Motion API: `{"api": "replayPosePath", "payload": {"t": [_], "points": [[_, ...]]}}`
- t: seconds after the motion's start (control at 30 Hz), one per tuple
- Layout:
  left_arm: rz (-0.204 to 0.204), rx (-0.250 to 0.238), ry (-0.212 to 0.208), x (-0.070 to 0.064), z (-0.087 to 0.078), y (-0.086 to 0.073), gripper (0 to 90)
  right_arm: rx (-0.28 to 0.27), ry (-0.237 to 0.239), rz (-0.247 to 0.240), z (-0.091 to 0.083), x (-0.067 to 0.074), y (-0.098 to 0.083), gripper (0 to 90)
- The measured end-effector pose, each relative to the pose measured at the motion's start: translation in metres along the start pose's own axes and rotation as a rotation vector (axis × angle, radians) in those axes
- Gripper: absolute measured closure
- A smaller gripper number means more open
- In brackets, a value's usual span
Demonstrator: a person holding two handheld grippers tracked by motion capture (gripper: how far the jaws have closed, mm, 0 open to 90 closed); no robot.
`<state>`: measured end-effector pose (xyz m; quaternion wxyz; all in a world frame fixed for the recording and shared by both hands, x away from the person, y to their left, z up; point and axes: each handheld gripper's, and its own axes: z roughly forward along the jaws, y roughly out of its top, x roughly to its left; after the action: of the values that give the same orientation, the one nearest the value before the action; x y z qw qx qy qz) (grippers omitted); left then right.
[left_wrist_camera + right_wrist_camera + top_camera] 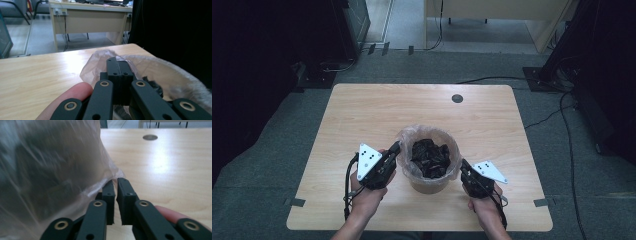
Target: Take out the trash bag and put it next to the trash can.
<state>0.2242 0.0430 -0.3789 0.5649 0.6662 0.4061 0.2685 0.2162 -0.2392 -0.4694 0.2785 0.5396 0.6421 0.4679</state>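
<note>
- Desk (362, 120) of pale wood filled the middle of the high view, with a small round grey cable hole (457, 98) near its far edge.
- Bin (428, 183), a small round one, stood on the near middle of the desk, between the two hands.
- Plastic bag (428, 131), thin and translucent, lined the bin, its rim folded out over the edge; dark crumpled rubbish (430, 156) lay inside it.
- Left hand-held gripper (395, 148) sat at the left side of the bin, pointing at the bag's rim. In the left gripper view its jaws were pressed flat together with the bag's film (95, 66) bunched around the tips, so it was clamped on the bag's left edge.
- Right hand-held gripper (463, 165) sat at the right side of the bin. In the right gripper view its jaws had just closed, and a corner of the bag's film (110, 176) ran into them at the tips; only a thin slit showed lower down between the pads, so it was pinching the bag's right edge.
- Fingertip (72, 93) of the person showed beside the left jaws, and another (167, 213) beside the right ones.
</note>
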Motion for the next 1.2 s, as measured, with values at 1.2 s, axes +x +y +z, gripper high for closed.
{"api": "replayPosePath", "payload": {"t": [1.2], "points": [[0.017, 0.014, -0.129, -0.031, 0.026, 0.031, 88.9, -0.168, 0.155, -0.101, -0.016, 0.033, 0.115, 66.8]]}}
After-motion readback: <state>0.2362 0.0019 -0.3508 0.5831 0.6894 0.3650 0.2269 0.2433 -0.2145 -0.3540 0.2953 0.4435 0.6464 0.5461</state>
